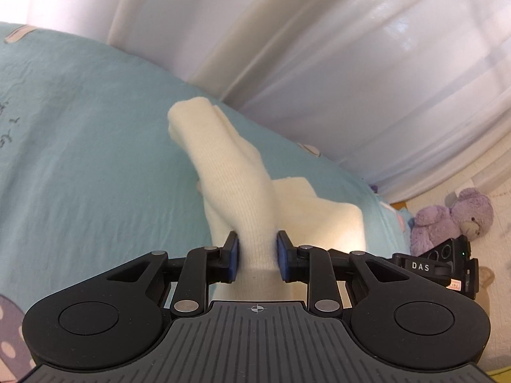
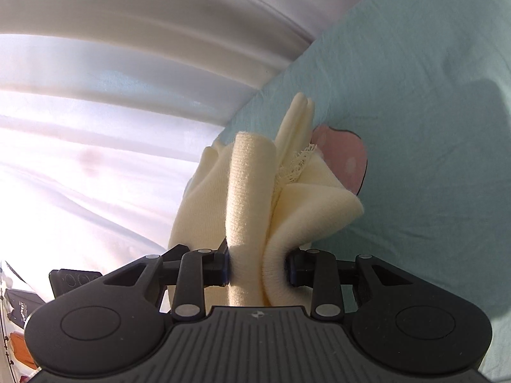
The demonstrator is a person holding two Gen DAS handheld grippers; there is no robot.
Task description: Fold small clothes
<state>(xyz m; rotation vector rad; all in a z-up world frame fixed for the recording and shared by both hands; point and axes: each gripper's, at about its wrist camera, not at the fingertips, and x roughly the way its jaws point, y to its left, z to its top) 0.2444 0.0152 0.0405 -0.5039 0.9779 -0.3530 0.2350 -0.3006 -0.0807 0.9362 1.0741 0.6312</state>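
Above the pale blue bed sheet (image 1: 80, 134): lift-and-fold step in hand.
My left fingers (image 1: 257, 257) and right fingers (image 2: 258, 266) each pinch the cream knitted garment (image 1: 230, 172), raised off the bed; next, I judge, lay it over evenly.

The garment (image 2: 252, 191) is so bunched between the right gripper (image 2: 257, 266) pads that its type can't be told. Purple plush (image 1: 453, 220) is half hidden behind black gear, and the bed (image 1: 80, 127) print (far left) is cut off.
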